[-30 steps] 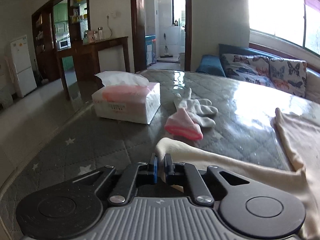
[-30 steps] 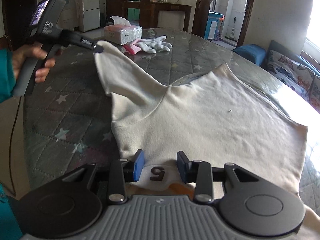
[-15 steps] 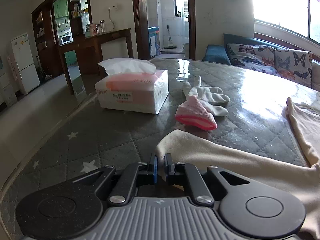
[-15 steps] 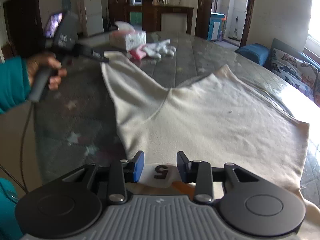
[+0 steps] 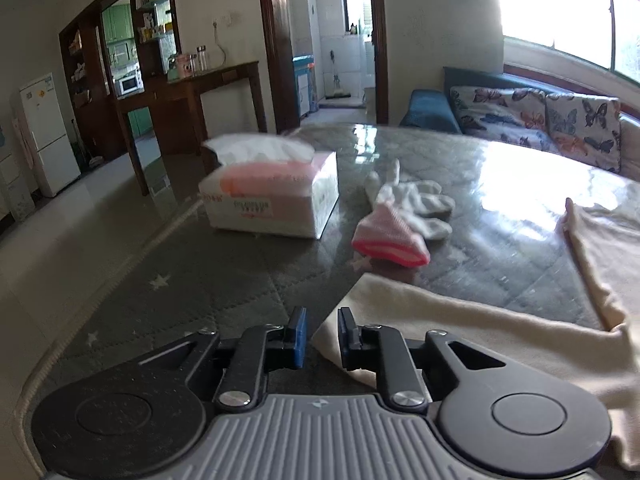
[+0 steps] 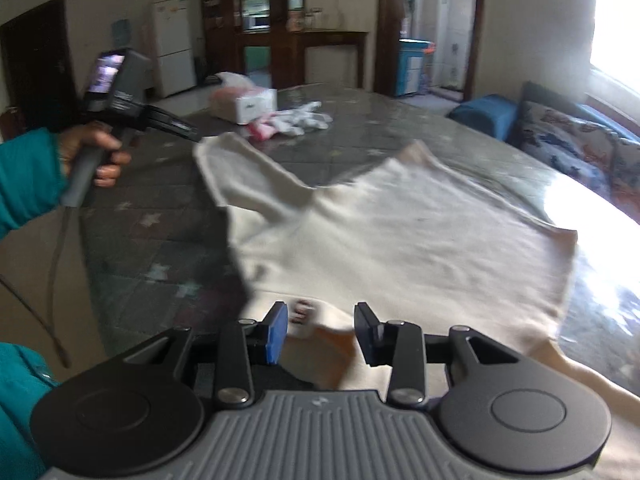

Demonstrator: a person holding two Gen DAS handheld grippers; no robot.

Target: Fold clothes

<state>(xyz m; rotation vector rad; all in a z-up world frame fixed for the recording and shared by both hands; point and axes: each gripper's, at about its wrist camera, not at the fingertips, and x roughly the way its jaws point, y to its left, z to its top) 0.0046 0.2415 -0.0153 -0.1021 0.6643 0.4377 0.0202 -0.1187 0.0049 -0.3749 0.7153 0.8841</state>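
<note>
Left wrist: left claw (image 5: 322, 338) parted beside sweater sleeve (image 5: 460, 320).

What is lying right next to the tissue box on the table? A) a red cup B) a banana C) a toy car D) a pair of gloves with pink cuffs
D: white gloves with pink cuffs lie on the table just beside the tissue box.

shirt (image 6: 420, 236) motion-blurred, lower edge cut off | neck label (image 6: 303, 309) unreadable | tissue box (image 5: 276, 196) print too small
</note>
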